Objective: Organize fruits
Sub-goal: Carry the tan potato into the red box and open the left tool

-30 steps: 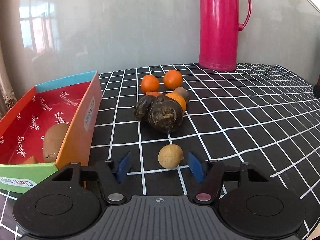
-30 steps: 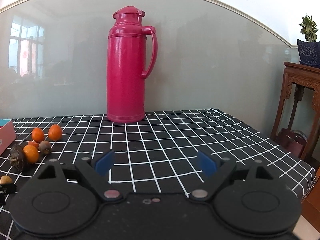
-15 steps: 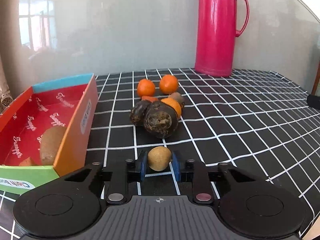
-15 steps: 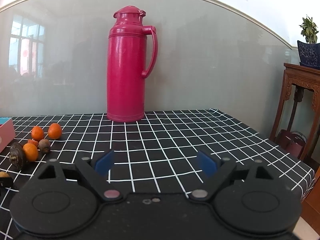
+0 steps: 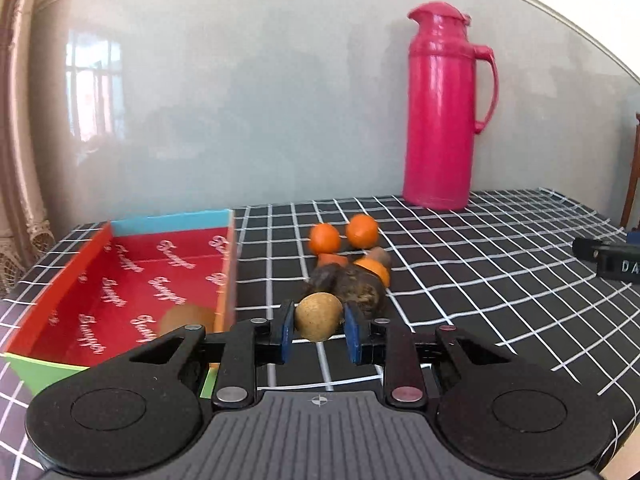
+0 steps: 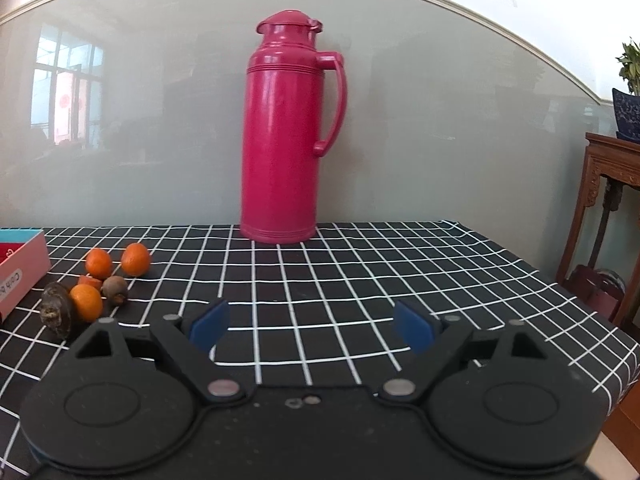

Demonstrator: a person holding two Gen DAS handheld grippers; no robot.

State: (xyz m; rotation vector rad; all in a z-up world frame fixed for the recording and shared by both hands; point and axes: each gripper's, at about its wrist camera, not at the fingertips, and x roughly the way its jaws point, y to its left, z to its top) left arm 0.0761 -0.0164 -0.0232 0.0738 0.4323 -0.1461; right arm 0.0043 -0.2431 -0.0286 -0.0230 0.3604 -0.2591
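My left gripper [image 5: 318, 332] is shut on a small tan round fruit [image 5: 318, 317] and holds it above the checked cloth, just right of the red cardboard box [image 5: 120, 280]. A brown kiwi [image 5: 186, 319] lies in the box. Behind the held fruit lie a dark lumpy fruit [image 5: 352, 289], two oranges [image 5: 325, 237] and further small pieces. My right gripper [image 6: 312, 326] is open and empty over the cloth; the fruit pile [image 6: 86, 302] shows at its left.
A tall pink thermos [image 6: 286, 136] stands at the back of the table against the grey wall. A black object [image 5: 608, 258] lies at the right in the left wrist view. A wooden stand [image 6: 604, 216] is beyond the table's right edge [image 6: 580, 300].
My left gripper closed on the tan fruit and lifted it off the cloth, moving up and toward the box. The right gripper has stayed open and nearly still.
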